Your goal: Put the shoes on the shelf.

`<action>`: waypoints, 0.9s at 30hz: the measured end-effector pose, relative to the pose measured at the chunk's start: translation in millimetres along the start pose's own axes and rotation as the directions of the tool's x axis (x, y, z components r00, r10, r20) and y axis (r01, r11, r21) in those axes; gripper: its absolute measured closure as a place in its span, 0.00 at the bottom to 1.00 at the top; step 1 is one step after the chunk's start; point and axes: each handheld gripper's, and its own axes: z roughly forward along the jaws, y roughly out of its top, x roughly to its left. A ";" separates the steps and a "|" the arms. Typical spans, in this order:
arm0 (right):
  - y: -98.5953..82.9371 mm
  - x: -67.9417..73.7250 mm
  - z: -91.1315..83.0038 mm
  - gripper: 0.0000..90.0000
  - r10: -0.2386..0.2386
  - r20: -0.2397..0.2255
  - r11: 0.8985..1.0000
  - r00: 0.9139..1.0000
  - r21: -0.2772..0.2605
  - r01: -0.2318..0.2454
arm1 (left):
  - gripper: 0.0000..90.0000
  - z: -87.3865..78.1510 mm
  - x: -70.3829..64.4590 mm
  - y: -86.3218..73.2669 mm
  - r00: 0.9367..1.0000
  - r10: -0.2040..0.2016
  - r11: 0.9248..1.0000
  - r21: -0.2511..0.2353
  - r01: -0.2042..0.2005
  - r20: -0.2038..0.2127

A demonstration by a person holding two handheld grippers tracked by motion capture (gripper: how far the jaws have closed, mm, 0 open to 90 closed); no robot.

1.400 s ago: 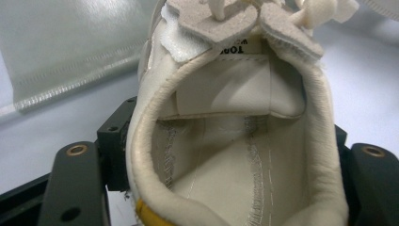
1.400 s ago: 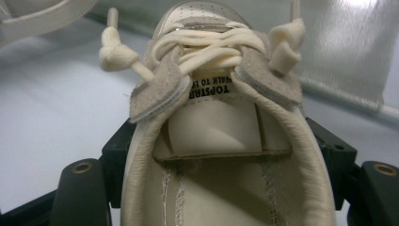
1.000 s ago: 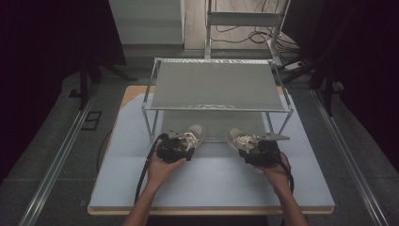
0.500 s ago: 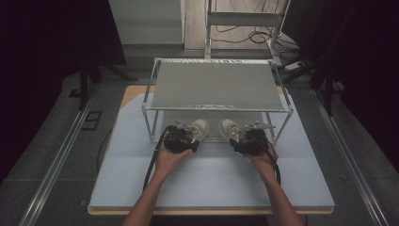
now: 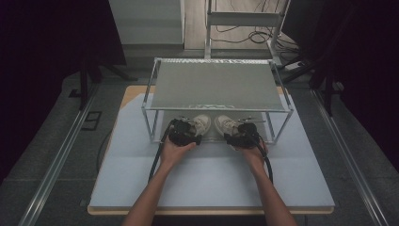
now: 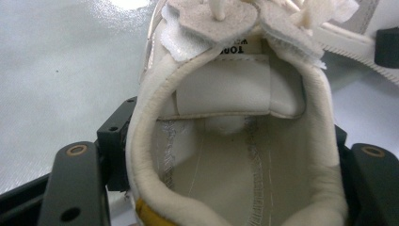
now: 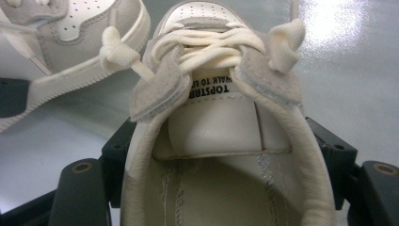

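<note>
both shoes have slid further in beneath the grey metal wire rack point(image 5: 219, 87). left gripper point(image 5: 184, 133) clamps the cream leather sneaker point(image 6: 235, 155); right gripper point(image 5: 241, 135) clamps its cream-and-grey mate point(image 7: 221, 141), tongue label reading "topstar".

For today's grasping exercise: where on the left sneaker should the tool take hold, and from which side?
Grip the left sneaker at the padded heel collar, coming from behind the heel. The open collar faces the left tool, its sides narrow enough to sit between both jaws, while the laces and tongue stay clear at the front.
</note>
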 end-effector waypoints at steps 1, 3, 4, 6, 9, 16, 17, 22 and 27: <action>1.7 1.3 3.1 0.32 0.010 0.008 1.000 1.000 -0.005 -0.010 | 0.33 4.6 -2.5 1.6 0.999 -0.048 0.999 0.008 0.048 0.004; 2.5 1.9 5.2 0.32 0.015 0.013 1.000 1.000 -0.005 -0.015 | 0.33 8.0 -1.8 3.0 0.999 -0.050 0.999 -0.002 0.050 -0.011; 3.8 2.6 8.4 0.31 0.018 0.015 1.000 1.000 0.000 -0.018 | 0.33 12.3 -3.1 5.0 0.998 -0.064 0.998 0.000 0.064 -0.012; 5.6 4.6 10.5 0.31 0.035 0.012 0.999 0.999 0.004 -0.035 | 0.33 16.1 -1.9 7.3 1.000 -0.026 1.000 0.017 0.026 0.007; 7.9 4.9 12.8 0.31 0.029 0.018 1.000 0.999 0.000 -0.029 | 0.33 21.0 -6.8 8.4 0.996 -0.089 0.996 0.010 0.090 -0.024; 9.4 2.9 25.3 0.31 0.048 0.044 0.998 0.998 0.024 -0.049 | 0.32 28.0 -3.4 12.1 0.998 -0.049 0.999 0.015 0.049 -0.032; 9.1 3.2 25.9 0.30 0.052 0.047 0.998 0.998 0.025 -0.053 | 0.32 27.8 -1.7 13.1 0.999 -0.008 1.000 0.016 0.009 -0.034; 6.7 3.0 23.8 0.27 0.054 0.042 0.998 0.998 0.006 -0.055 | 0.29 22.4 -3.2 11.6 0.999 0.003 1.000 -0.002 -0.003 -0.042; 4.4 2.6 7.9 0.23 0.040 0.040 0.998 0.998 -0.060 -0.037 | 0.27 -2.8 -0.7 6.3 1.000 -0.027 0.996 -0.089 0.027 -0.002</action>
